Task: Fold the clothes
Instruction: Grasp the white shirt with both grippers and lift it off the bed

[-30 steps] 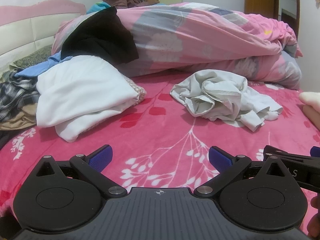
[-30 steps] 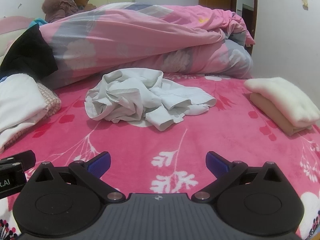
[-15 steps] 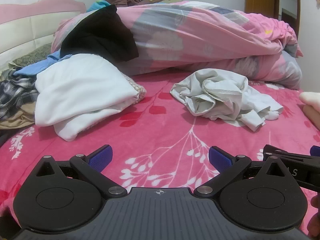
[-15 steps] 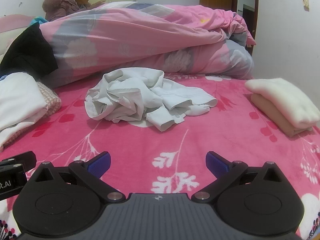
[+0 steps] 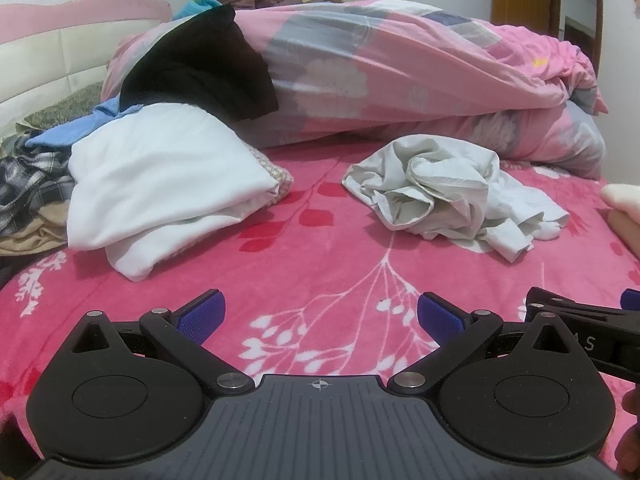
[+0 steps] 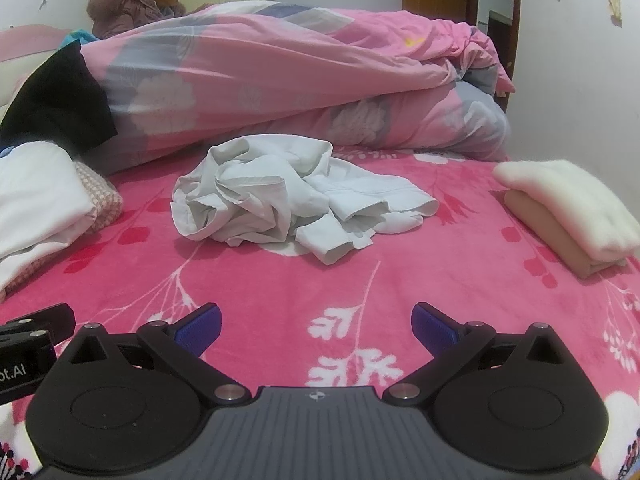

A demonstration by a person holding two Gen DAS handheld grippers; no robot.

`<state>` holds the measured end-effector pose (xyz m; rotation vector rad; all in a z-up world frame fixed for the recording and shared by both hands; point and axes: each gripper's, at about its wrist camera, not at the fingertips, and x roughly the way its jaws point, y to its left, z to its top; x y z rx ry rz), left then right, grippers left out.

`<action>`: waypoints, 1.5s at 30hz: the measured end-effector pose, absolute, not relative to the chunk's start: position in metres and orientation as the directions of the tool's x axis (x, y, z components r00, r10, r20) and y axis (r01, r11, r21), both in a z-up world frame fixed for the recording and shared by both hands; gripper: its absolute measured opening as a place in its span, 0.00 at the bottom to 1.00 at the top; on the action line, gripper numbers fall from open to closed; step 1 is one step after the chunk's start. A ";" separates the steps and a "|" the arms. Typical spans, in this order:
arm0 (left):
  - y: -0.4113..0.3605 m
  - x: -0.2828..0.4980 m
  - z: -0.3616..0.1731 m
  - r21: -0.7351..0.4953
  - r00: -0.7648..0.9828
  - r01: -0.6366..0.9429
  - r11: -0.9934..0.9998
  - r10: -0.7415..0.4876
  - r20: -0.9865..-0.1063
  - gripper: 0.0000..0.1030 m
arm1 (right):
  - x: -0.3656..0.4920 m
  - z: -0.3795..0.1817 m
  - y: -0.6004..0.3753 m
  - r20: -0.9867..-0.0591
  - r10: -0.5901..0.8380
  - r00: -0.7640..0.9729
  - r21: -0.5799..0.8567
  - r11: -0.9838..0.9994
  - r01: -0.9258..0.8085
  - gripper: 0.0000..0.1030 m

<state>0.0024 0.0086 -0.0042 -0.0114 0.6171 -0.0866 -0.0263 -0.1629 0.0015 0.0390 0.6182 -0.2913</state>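
- Crumpled pale shirt (image 6: 288, 204) lies in a loose heap mid-bed on the pink floral blanket (image 6: 360, 280), ahead of both grippers and apart from them.
- Long axis of the heap runs roughly left-right across the bed; bulkier bunched part to the left, flatter part trailing right. One cuffed sleeve (image 6: 332, 246) sticks out toward the cameras.
- In the left wrist view the same shirt (image 5: 444, 196) sits right of centre.
- Left gripper (image 5: 320, 314): low over the blanket, level, pointing toward the far quilt; blue-padded fingers (image 5: 200, 314) spread wide, nothing between them.
- Right gripper (image 6: 316, 326): same low, level pose, aimed almost straight at the shirt; fingers (image 6: 434, 326) spread wide, empty.
- The two grippers are side by side: each one's black body shows at the edge of the other's view.
- Rolled pink quilt (image 6: 280, 80) lies across the bed just behind the shirt.
- Left side: white folded cloth (image 5: 160, 188) on a pile of other garments, with a black garment (image 5: 200, 72) draped above it against the quilt.
- Right side: folded cream-and-tan stack (image 6: 568, 212), well clear of the shirt.
- A person (image 6: 140, 0) sits behind the quilt.
- Open blanket lies between the fingers and the shirt.
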 end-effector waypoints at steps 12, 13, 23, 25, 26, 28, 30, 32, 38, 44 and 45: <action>0.003 0.019 -0.028 -0.075 0.786 0.120 0.990 -0.141 -0.601 1.00 | -0.029 -0.022 -0.179 -0.504 -0.245 0.828 -0.034 0.964 0.265 1.00; 0.001 0.023 -0.028 -0.073 0.788 0.125 0.989 -0.144 -0.599 1.00 | -0.030 -0.024 -0.182 -0.489 -0.244 0.838 -0.032 0.964 0.262 1.00; -0.033 0.085 -0.022 0.084 0.878 0.217 0.973 -0.157 -0.451 1.00 | 0.005 -0.013 -0.224 -0.370 -0.223 0.902 -0.111 0.974 0.195 1.00; -0.042 0.103 -0.029 0.131 0.884 0.246 0.960 -0.167 -0.436 1.00 | 0.019 -0.006 -0.232 -0.352 -0.190 0.917 -0.099 0.981 0.165 1.00; -0.046 0.110 -0.033 0.148 0.883 0.263 0.954 -0.176 -0.435 1.00 | 0.026 -0.003 -0.235 -0.353 -0.170 0.920 -0.092 0.985 0.147 1.00; -0.052 0.125 -0.044 0.172 0.875 0.302 0.938 -0.200 -0.441 0.95 | 0.045 0.002 -0.235 -0.359 -0.114 0.926 -0.095 0.992 0.085 0.97; -0.057 0.134 -0.051 0.182 0.872 0.330 0.926 -0.225 -0.436 0.92 | 0.065 0.002 -0.231 -0.375 -0.053 0.926 -0.104 0.994 0.015 0.92; -0.060 0.141 -0.058 0.185 0.867 0.358 0.915 -0.252 -0.430 0.82 | 0.085 -0.001 -0.225 -0.405 -0.009 0.914 -0.119 0.992 -0.043 0.81; -0.078 0.166 -0.075 0.184 0.842 0.408 0.894 -0.290 -0.455 0.50 | 0.152 -0.032 -0.217 -0.534 0.077 0.842 -0.096 0.984 -0.151 0.52; -0.077 0.177 -0.079 0.122 0.824 0.418 0.900 -0.319 -0.469 0.04 | 0.177 -0.048 -0.230 -0.586 0.088 0.806 -0.013 0.993 -0.117 0.03; -0.075 0.175 -0.077 0.105 0.825 0.415 0.904 -0.325 -0.462 0.01 | 0.172 -0.045 -0.233 -0.571 0.091 0.816 0.002 0.994 -0.109 0.02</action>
